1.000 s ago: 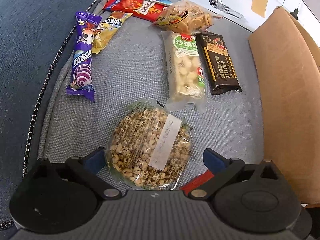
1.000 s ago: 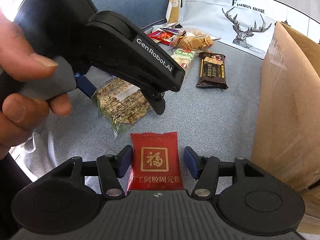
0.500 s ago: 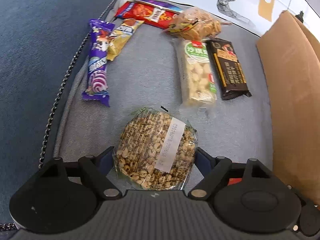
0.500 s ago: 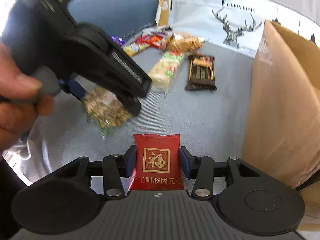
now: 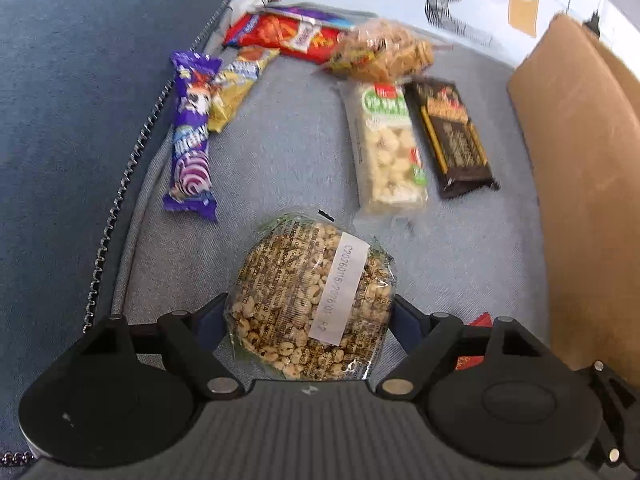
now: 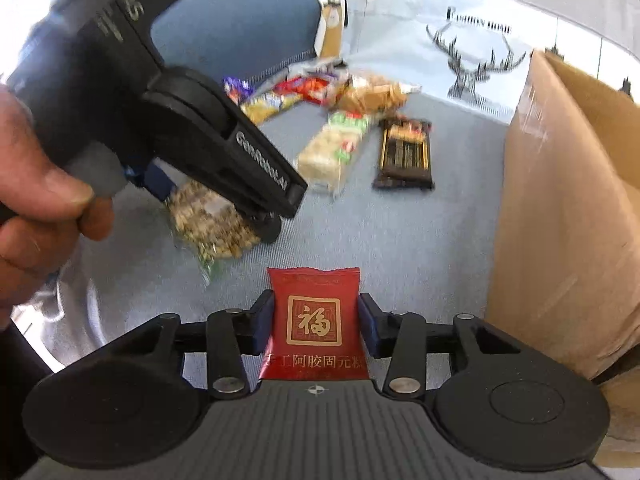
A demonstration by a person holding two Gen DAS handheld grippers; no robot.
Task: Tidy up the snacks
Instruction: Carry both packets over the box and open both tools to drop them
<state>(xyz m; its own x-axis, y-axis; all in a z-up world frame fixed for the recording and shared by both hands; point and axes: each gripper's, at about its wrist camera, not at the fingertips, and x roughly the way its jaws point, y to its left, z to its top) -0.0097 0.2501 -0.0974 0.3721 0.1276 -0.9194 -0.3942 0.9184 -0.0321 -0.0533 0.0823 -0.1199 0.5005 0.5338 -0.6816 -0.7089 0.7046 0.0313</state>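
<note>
My left gripper point(image 5: 308, 320) is shut on a round clear pack of puffed-grain cake point(image 5: 316, 300) with a white label, held a little above the grey cushion. It also shows in the right wrist view point(image 6: 208, 220), under the left gripper's black body point(image 6: 224, 152). My right gripper point(image 6: 316, 320) is shut on a red sachet with a gold character point(image 6: 314, 320), just left of the cardboard box point(image 6: 560, 220). On the cushion beyond lie a purple bar point(image 5: 190, 136), a yellow pack point(image 5: 234, 84), a red pack point(image 5: 288, 36), a biscuit bag point(image 5: 380, 54), a white-green bar point(image 5: 388, 148) and a dark brown bar point(image 5: 454, 136).
The cardboard box point(image 5: 580, 200) stands along the right side. A dark blue sofa surface point(image 5: 72, 120) with a zip chain point(image 5: 124, 184) borders the cushion on the left. A white deer-print cushion point(image 6: 472, 52) lies at the back.
My left gripper has closed on the puffed-grain cake and lifted it slightly. My right gripper has closed on the red sachet and shifted towards the box.
</note>
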